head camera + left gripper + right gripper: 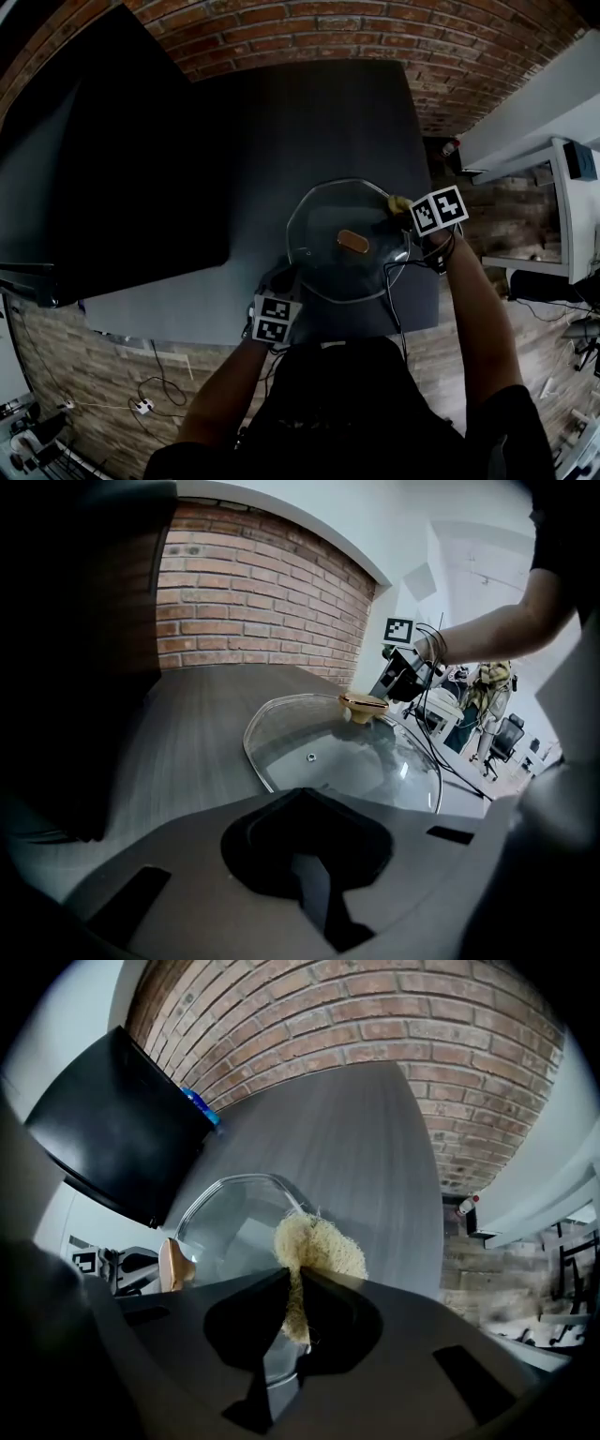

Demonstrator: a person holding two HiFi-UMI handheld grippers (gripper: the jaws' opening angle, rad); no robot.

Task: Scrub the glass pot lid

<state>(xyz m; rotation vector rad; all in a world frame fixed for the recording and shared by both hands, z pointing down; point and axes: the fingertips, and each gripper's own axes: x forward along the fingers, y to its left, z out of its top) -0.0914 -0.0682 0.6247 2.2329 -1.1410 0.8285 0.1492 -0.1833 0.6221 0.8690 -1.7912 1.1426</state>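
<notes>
Glass lid [328, 274] sits on the dark table [281, 122]: left gripper [300, 797] pinches shut on its near rim, seemingly to steady it (no sliding), while right gripper [292, 1274] squeezes a pale scrubber [323, 1246] against the far edge.

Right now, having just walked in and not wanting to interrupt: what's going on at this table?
A person is working on a glass pot lid over a dark table with a handheld gripper in each hand. The left gripper looks closed on the lid's near rim, holding it. The right gripper pinches a pale fibrous scrubber and presses it against the far rim.
</notes>
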